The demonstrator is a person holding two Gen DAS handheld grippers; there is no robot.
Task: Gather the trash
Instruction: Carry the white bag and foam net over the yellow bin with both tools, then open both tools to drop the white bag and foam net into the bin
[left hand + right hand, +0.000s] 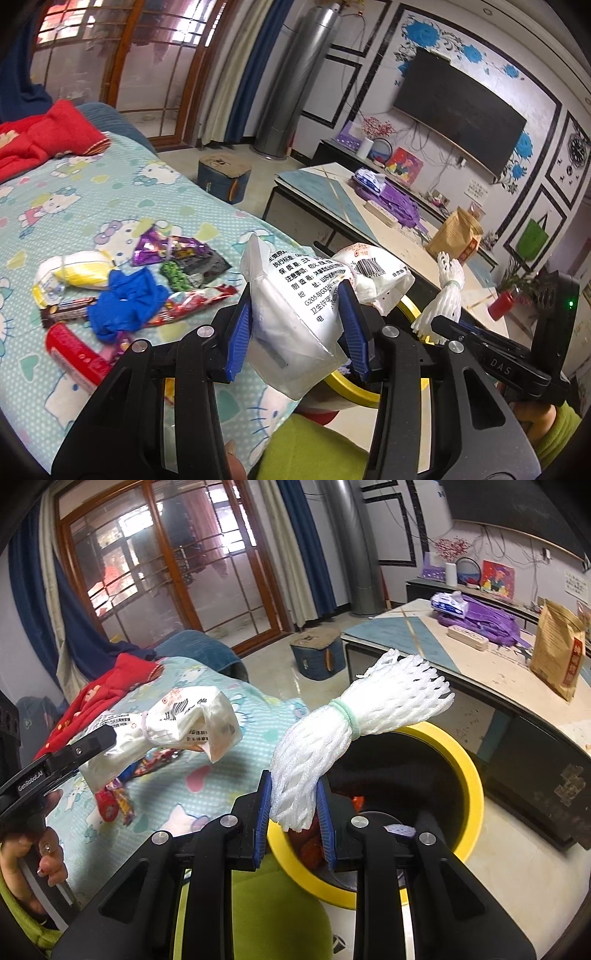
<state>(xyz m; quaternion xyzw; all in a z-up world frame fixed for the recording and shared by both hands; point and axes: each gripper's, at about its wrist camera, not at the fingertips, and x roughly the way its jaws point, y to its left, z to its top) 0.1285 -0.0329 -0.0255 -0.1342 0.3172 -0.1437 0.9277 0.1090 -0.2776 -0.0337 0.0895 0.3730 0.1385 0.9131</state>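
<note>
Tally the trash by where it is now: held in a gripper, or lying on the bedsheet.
Held in a gripper: 2, the white printed plastic wrapper and the white foam net bundle
Lying on the cartoon-print bedsheet: about 7 pieces in an overlapping trash pile
Total: about 9

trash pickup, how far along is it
Done: some trash already lies in the yellow bin. In hand: left gripper holds a white wrapper, right gripper a foam net. Left: the wrappers and blue glove on the bedsheet.

"GenRobot.AI" on the left gripper (55, 764); "DAS" on the right gripper (500, 365).
</note>
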